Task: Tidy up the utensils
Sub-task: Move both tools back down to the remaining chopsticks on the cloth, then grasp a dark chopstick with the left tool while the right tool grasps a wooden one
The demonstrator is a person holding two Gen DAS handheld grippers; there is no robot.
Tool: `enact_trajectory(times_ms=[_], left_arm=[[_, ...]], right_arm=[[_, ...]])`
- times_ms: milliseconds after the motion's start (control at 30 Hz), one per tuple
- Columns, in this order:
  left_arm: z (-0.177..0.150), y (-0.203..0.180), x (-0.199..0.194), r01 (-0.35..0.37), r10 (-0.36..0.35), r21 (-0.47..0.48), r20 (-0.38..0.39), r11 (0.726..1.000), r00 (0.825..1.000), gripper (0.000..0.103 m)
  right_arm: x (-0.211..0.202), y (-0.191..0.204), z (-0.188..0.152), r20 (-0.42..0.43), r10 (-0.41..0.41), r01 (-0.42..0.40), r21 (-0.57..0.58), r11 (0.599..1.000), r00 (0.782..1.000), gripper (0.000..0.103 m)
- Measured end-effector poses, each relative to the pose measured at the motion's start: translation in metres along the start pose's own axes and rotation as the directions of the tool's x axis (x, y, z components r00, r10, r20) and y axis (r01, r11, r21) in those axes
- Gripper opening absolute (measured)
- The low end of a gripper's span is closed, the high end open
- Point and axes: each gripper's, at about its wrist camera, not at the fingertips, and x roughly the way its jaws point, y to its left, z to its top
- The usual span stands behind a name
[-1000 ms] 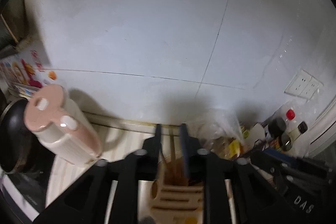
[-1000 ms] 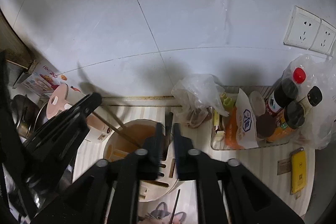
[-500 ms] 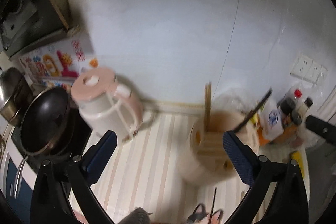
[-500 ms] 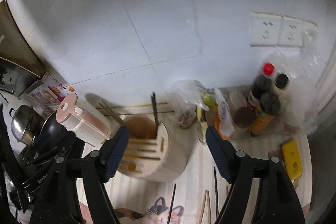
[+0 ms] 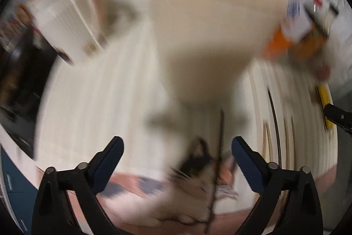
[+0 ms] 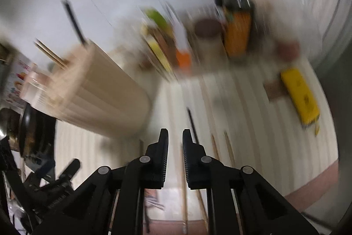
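Note:
Both views are motion-blurred. A beige utensil holder [image 5: 206, 21] stands on the striped counter, also in the right wrist view [image 6: 88, 89], with wooden chopsticks [image 6: 50, 52] and a dark chopstick [image 6: 73, 21] standing in it. Loose chopsticks lie on the counter: a dark one [image 5: 217, 160] between my left fingers, a dark one [image 6: 192, 124] and wooden ones [image 6: 228, 147] ahead of my right gripper. My left gripper [image 5: 177, 152] is wide open and empty. My right gripper [image 6: 175, 136] has its jaws nearly together, with nothing seen between them.
A pink-and-white kettle [image 5: 70, 21] stands left of the holder, a dark pan [image 6: 28, 129] beyond it. Sauce bottles [image 6: 237, 21] and packets [image 6: 160, 45] line the back wall. A yellow object [image 6: 300, 94] lies at right. A cat-print mat [image 5: 198, 186] lies at the counter's front edge.
Both grippers have dropped low toward the counter and tilted down. The right gripper has gone from wide open to nearly shut. The left stays open.

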Motion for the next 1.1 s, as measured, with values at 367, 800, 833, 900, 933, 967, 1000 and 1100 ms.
enact_trajectory(times_ms=[367,800,833,900,933,967,1000,1100], left_arm=[[-0.027,-0.051,0.076,-0.058,0.079,0.182,-0.108,0.981,0.991,0.046],[-0.038,0.013,0.069,-0.13,0.136,0.051,-0.132,0.99,0.982,0.004],[-0.038,0.017,0.068,-0.126,0.13,0.039,-0.134,0.991,0.982,0.004],[-0.039,0.021,0.067,-0.119,0.122,0.03,-0.133,0.992,0.984,0.005],[-0.039,0.022,0.067,-0.119,0.122,0.03,-0.132,0.992,0.984,0.005],[-0.04,0.024,0.068,-0.119,0.122,0.03,-0.13,0.992,0.984,0.005],[-0.04,0.024,0.068,-0.12,0.123,0.03,-0.129,0.992,0.984,0.005],[-0.042,0.026,0.067,-0.118,0.12,0.026,-0.126,0.993,0.985,0.005]], right_arm=[[0.08,-0.035,-0.06,-0.29,0.038,-0.028,0.038,0.999,0.956,0.014],[0.121,0.015,-0.09,-0.385,-0.151,0.093,-0.165,0.982,0.91,0.011],[0.121,0.02,-0.091,-0.379,-0.167,0.105,-0.18,0.978,0.91,0.007],[0.123,0.033,-0.094,-0.364,-0.188,0.115,-0.214,0.97,0.912,0.007],[0.124,0.04,-0.095,-0.366,-0.181,0.102,-0.225,0.969,0.913,0.007],[0.125,0.046,-0.097,-0.371,-0.178,0.092,-0.237,0.967,0.911,0.007],[0.126,0.052,-0.099,-0.371,-0.191,0.096,-0.258,0.961,0.909,0.007],[0.128,0.058,-0.101,-0.385,-0.216,0.109,-0.281,0.953,0.897,0.007]])
